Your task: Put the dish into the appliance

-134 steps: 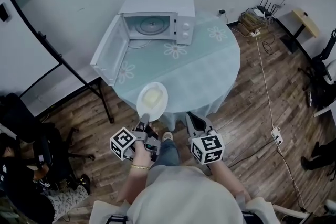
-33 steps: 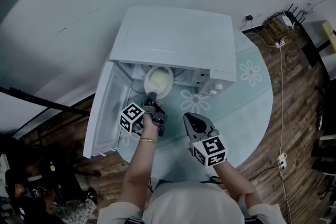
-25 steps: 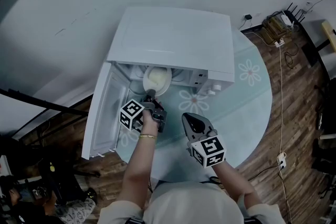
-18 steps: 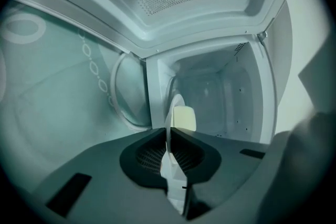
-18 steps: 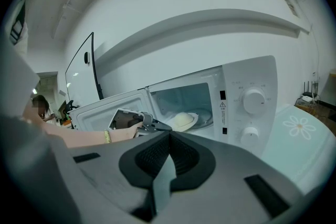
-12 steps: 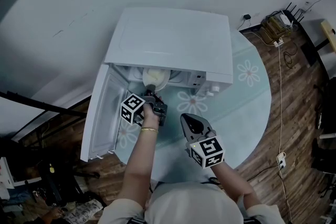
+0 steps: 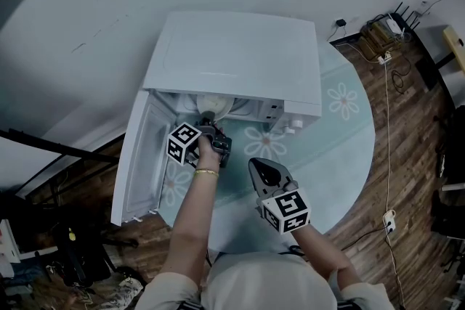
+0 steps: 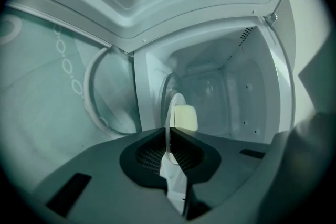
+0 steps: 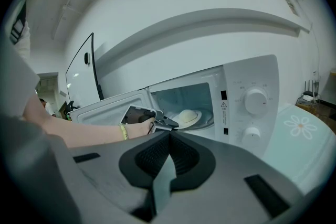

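Worktop, round and covered with a pale flowered cloth, carries the appliance, a white microwave set at its far edge against the wall. The appliance door is swung fully out to the left, which leaves the cavity mouth free for a straight reach from the front. The dish is inside the cavity, over the glass turntable; whether it rests on the glass or hangs just above it cannot be told. Being round, the dish has no long axis of its own: it lies about level, face up, and extends from its gripped near rim straight away toward the back wall. This attitude appears chosen to keep the pale yellow food from sliding. The left hand-held gripper reaches in at the cavity mouth, its jaws pinched on the near rim of the dish, so the arm stays mostly outside. The right hand-held gripper hangs above the worktop in front of the appliance, jaws pressed together on nothing, clear of the reach.
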`<state>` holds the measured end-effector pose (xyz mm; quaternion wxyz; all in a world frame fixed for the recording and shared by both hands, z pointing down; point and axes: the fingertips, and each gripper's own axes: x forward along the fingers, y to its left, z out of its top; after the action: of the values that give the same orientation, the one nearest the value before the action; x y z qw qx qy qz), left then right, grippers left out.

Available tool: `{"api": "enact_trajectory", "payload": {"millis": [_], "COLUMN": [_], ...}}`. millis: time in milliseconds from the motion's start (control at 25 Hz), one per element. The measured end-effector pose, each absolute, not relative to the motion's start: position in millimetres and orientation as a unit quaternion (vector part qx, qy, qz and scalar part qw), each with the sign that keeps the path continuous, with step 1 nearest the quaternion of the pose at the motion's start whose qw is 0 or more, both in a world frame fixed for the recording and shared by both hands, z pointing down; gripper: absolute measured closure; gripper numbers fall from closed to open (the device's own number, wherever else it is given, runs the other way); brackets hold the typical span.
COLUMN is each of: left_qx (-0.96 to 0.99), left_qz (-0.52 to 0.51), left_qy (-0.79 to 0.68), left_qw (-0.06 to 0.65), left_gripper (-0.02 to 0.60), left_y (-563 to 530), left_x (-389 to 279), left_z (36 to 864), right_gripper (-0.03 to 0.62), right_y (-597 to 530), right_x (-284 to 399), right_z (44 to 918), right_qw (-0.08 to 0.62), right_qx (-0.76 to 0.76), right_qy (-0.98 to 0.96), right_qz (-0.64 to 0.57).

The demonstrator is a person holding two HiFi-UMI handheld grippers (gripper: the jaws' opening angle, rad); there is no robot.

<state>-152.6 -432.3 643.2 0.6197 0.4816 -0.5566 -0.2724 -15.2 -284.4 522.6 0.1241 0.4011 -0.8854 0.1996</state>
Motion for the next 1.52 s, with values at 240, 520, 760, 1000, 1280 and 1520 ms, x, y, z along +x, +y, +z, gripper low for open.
{"api": "enact_trajectory", "payload": {"millis": [240,520,760,1000,1280,1520], "left_qx": [0.487,0.485,0.501,0.51,0.539,0.593], "left_qz": [-0.259,-0.257,-0.275,-0.276,-0.262,-0.218], "left_qy": [-0.563,-0.566,-0.553,-0.538,-0.53,-0.514], "left_qw": [0.616,0.615,0.606,0.612,0.6,0.58], "left_gripper": [0.545,0.545,0.48,0.407,0.407,0.42], "left_y": [-439.6,-440.7,-441.6,-428.8,-400.9,-365.5], "left_x": [-153.9,-154.5,-153.8,-151.0,-147.3,-135.4], "left_z": [642.2,642.0,633.9,628.4,607.2,583.0], "right_gripper": [0.588,0.588,0.588,0.588,0.588,0.588], "right_y": [-285.1,-285.1,-281.9,-275.0,-259.6,-240.8], "right_x": [-16.6,-21.6,-23.5,-25.0,-26.6,-22.8], "right_z": [522.7,521.4,519.5,513.6,505.9,498.8], "right_qw": [0.123,0.124,0.123,0.119,0.113,0.109], "right_qx": [0.401,0.396,0.395,0.397,0.404,0.419], "right_qy": [-0.885,-0.887,-0.889,-0.889,-0.888,-0.883], "right_qz": [0.201,0.2,0.199,0.195,0.188,0.181]}}
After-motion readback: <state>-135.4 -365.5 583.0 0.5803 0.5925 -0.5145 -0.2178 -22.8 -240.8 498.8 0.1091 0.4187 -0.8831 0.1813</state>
